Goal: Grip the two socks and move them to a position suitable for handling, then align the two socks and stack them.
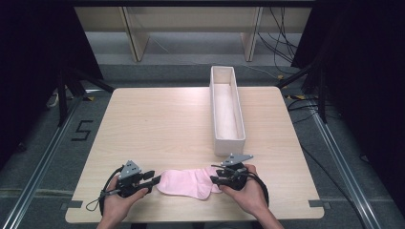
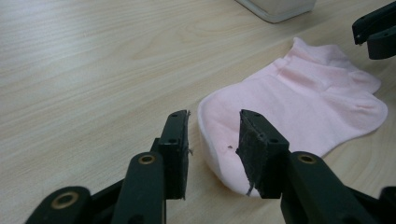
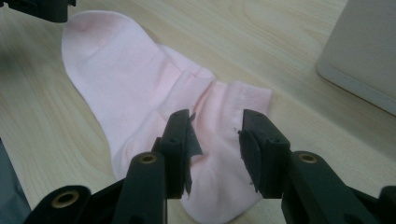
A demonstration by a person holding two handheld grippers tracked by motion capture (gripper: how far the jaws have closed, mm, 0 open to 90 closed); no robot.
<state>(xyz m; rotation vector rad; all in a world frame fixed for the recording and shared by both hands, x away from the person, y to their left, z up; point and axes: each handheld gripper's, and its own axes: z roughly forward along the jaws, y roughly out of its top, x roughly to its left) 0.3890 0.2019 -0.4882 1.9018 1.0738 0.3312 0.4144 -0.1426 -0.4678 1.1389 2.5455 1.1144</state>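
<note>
A pink sock [image 1: 188, 183] lies flat on the wooden table [image 1: 153, 119] near its front edge. My left gripper [image 1: 155, 180] sits at the sock's left end. In the left gripper view the sock [image 2: 303, 98] has its rounded toe between the jaws of that gripper [image 2: 212, 135], which stand apart without pressing on it. My right gripper [image 1: 214, 180] is at the sock's right end. In the right gripper view its jaws [image 3: 215, 135] stand apart over the cuff end of the sock [image 3: 126, 74], not pinching the fabric.
A long white rectangular bin [image 1: 228, 143] stands on the table just beyond the right gripper and runs toward the far edge; its corner [image 3: 359, 51] is close to the right. Black curtains and cables flank the table.
</note>
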